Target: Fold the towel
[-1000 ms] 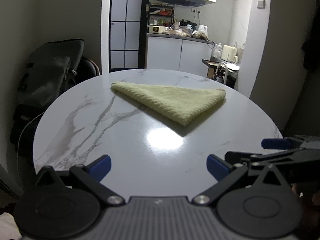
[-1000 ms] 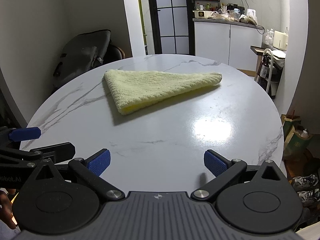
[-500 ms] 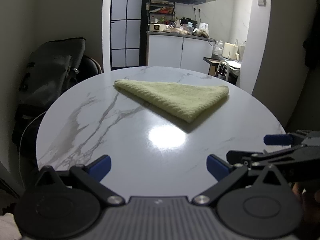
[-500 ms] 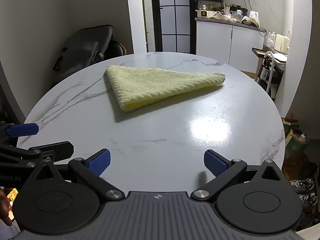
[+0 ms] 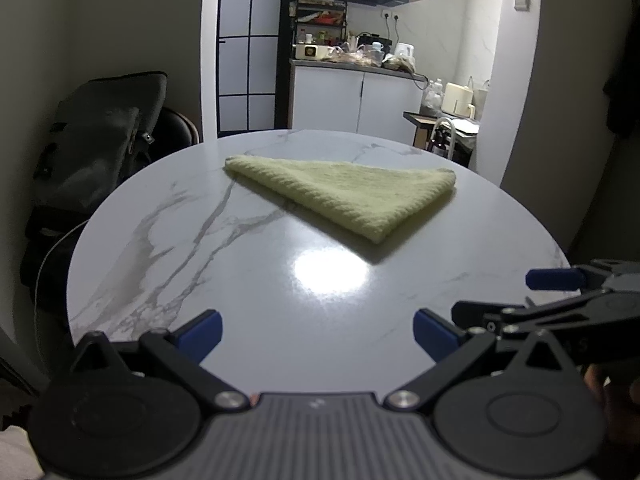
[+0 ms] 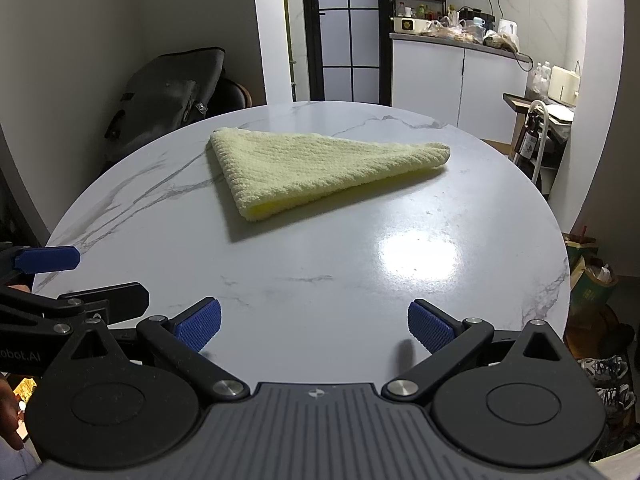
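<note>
A pale yellow towel (image 5: 352, 196) lies folded into a triangle on the round white marble table (image 5: 224, 280); it also shows in the right wrist view (image 6: 316, 168). My left gripper (image 5: 318, 336) is open and empty over the table's near edge, well short of the towel. My right gripper (image 6: 314, 326) is open and empty, also over the near edge. Each gripper shows at the side of the other's view: the right one (image 5: 560, 300) and the left one (image 6: 60, 280).
A dark bag on a chair (image 5: 100, 148) stands behind the table at the left. A kitchen counter with clutter (image 5: 352, 60) is at the back. A small cart (image 6: 536, 136) and bags and shoes on the floor (image 6: 596, 280) are to the right.
Both grippers have drawn back and up slightly from the towel; the towel sits a little farther away in both views. Both stay open.
</note>
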`<action>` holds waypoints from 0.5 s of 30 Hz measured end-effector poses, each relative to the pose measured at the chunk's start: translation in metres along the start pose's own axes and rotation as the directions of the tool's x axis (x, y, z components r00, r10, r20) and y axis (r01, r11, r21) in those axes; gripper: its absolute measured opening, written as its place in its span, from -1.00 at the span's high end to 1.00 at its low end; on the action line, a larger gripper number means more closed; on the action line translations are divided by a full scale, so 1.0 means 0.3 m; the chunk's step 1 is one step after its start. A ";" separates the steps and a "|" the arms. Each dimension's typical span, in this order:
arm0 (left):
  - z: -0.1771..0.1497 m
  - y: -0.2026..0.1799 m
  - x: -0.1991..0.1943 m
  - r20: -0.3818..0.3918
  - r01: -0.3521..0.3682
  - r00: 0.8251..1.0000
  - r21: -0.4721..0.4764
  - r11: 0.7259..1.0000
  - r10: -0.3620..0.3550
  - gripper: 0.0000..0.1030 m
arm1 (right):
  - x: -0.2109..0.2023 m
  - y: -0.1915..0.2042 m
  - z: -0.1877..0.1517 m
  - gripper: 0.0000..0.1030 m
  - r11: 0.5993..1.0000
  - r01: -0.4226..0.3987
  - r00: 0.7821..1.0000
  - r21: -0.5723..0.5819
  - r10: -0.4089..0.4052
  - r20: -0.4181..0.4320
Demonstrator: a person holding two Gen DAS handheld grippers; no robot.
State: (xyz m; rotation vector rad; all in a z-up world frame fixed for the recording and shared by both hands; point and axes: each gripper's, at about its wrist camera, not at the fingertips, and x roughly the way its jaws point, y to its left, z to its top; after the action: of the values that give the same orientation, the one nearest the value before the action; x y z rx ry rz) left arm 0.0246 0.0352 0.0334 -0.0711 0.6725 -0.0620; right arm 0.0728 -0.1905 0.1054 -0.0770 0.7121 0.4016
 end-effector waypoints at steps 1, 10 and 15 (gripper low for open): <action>0.001 -0.001 0.001 0.001 0.005 1.000 0.000 1.000 -0.005 -1.00 | 0.001 0.001 0.000 -0.98 1.000 0.003 1.000 -0.001 -0.003 -0.001; 0.003 0.007 0.021 -0.010 0.035 0.999 -0.001 0.999 -0.035 -1.00 | 0.015 -0.001 0.007 -0.98 1.000 0.003 1.000 -0.002 -0.003 -0.018; 0.005 0.011 0.030 -0.012 0.052 0.999 0.001 0.999 -0.052 -1.00 | 0.023 -0.007 0.009 -0.98 1.000 -0.005 1.000 0.006 0.005 -0.029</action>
State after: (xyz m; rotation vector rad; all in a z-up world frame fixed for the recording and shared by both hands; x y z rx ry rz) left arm 0.0327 0.0377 0.0289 -0.0865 0.6824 -0.1127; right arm 0.0800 -0.1894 0.1028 -0.0755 0.7425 0.4039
